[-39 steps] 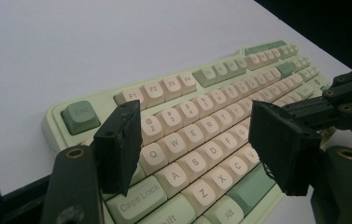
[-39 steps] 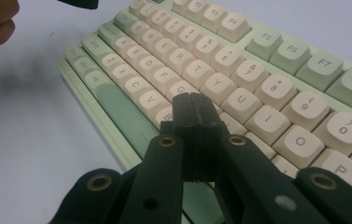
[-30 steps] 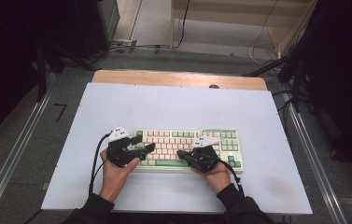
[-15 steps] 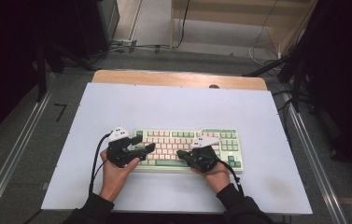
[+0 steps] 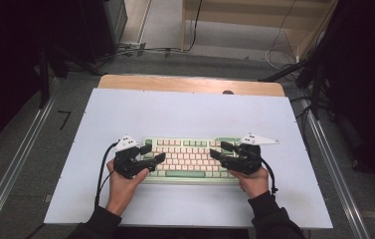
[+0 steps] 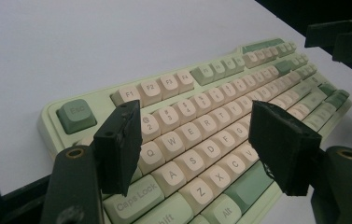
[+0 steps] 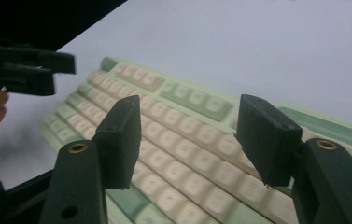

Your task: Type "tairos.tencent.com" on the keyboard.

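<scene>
Your right gripper (image 5: 221, 151) has swung out to the right end of the keyboard (image 5: 190, 158) since a second ago, its jaws just opening wide, nothing between them. Your left gripper (image 5: 154, 154) hovers over the left end, jaws wide, holding nothing. Keyboard lies near the white table's (image 5: 190, 112) front edge. Right gripper view: keycaps blurred, legends unreadable.

A white mat (image 5: 190, 114) covers the wooden table (image 5: 190, 83); cables (image 5: 140, 50) behind.
</scene>
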`<action>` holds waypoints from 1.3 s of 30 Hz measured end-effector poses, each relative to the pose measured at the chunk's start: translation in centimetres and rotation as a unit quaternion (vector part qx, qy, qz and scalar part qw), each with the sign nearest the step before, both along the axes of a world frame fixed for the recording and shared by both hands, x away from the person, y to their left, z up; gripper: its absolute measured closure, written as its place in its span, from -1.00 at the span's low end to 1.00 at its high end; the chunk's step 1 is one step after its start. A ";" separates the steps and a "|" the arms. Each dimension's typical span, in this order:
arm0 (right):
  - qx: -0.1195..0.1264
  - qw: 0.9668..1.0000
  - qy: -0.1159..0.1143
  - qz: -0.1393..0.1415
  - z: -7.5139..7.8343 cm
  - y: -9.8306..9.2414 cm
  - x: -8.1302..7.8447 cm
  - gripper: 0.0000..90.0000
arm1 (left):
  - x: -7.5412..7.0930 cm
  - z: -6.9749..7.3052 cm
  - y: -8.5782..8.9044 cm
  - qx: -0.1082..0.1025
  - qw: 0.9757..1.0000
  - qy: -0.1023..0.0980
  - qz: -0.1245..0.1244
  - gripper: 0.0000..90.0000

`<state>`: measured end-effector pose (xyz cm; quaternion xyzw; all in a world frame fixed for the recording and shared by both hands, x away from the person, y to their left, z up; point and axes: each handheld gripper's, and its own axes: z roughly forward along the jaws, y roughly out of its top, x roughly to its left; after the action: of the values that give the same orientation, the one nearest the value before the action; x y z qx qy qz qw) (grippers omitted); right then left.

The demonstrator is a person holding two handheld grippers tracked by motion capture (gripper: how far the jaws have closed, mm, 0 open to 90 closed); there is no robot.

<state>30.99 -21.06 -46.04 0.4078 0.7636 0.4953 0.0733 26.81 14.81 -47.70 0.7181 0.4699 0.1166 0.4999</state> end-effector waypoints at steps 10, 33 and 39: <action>-0.008 1.000 -0.001 -0.026 -0.4 -0.8 0.4 -0.18 | 0.0 -0.1 -0.2 0.003 1.000 0.003 -0.005 -0.22; -0.016 1.000 0.001 -0.021 -0.7 -0.4 0.4 -0.16 | -0.1 -0.8 -2.1 -0.004 0.997 0.010 -0.077 1.00; -0.015 1.000 0.003 -0.020 -0.7 -0.5 0.4 -0.15 | -0.2 -1.2 -3.3 0.031 0.995 0.012 -0.093 1.00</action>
<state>31.40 -21.53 -46.75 0.4232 0.7629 0.4810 0.0869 26.63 11.48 -48.87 0.7750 0.4035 0.0757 0.4805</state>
